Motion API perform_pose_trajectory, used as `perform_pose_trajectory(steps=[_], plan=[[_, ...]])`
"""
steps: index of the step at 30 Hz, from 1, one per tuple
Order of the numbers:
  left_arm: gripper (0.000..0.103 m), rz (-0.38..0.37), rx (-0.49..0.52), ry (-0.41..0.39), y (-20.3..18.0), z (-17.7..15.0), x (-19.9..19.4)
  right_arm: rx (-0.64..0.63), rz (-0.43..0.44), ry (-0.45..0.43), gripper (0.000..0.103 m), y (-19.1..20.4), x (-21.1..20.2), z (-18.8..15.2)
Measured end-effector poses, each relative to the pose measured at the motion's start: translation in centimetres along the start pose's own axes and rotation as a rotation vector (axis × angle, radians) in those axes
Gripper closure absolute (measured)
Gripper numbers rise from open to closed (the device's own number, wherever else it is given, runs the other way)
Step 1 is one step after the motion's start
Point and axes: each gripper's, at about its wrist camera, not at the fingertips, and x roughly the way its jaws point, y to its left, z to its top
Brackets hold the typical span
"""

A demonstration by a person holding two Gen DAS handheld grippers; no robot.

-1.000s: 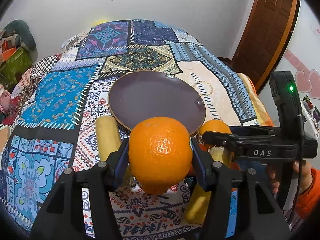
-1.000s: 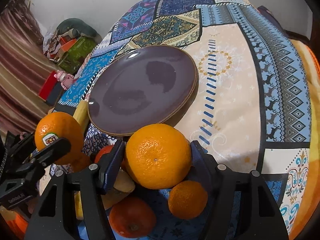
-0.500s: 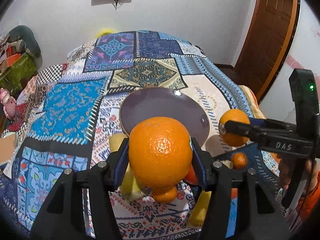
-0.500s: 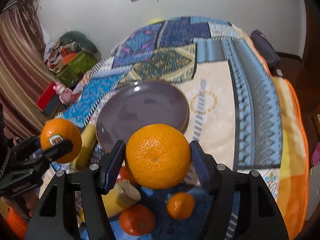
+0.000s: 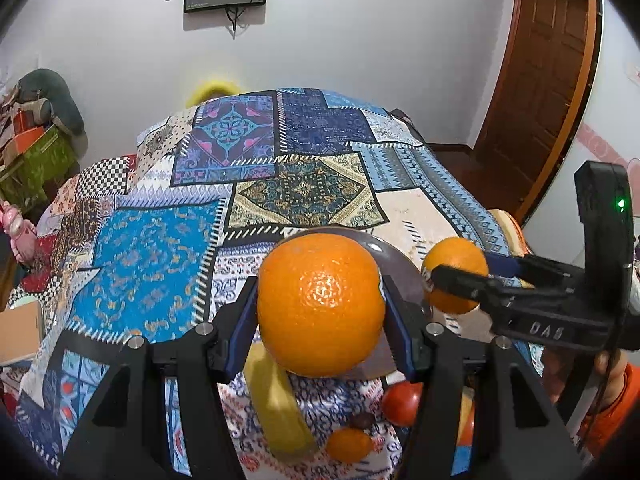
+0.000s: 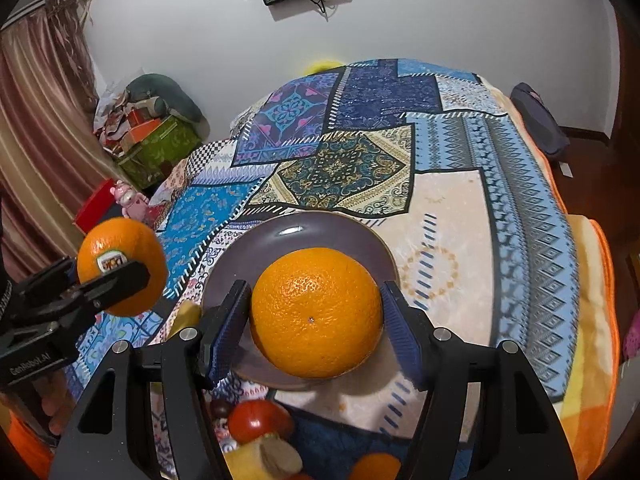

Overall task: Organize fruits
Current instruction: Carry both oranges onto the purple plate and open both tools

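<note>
Two oranges are held above the patterned bedspread (image 6: 448,208): one orange (image 5: 320,304) is clamped between the pads of the left gripper (image 5: 318,316), another orange (image 6: 316,312) by the right gripper (image 6: 314,320), over the purple plate (image 6: 304,232). Loose fruit is seen below.

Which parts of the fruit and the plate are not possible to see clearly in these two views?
- Left wrist view: the plate is mostly hidden behind the held orange.
- Left wrist view: the banana is cut by the left tongs.
- Right wrist view: the small orange is cut off by the bottom edge.
</note>
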Motion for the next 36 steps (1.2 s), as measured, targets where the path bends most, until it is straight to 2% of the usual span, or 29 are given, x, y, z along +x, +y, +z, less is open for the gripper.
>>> perform_pose_trajectory(steps=[15, 20, 23, 31, 36], plan=[[0.046, 0.001, 0.016, 0.120, 1.0, 0.4, 7.1, -0.047, -0.043, 0.090, 0.040, -0.2, 5.8, 0.7], [0.046, -0.037, -0.020, 0.174, 1.6, 0.3, 9.0, -0.060, -0.039, 0.107, 0.040, -0.3, 6.9, 1.0], [0.046, -0.032, -0.028, 0.181, 1.9, 0.3, 9.8, -0.071, -0.035, 0.122, 0.040, -0.3, 7.5, 0.9], [0.046, -0.040, -0.046, 0.214, 2.4, 0.3, 11.2, -0.025, 0.006, 0.162, 0.038, -1.4, 7.5, 1.2], [0.046, -0.041, -0.038, 0.225, 2.1, 0.1, 11.6, -0.049, 0.003, 0.123, 0.038, -1.8, 5.4, 1.5]])
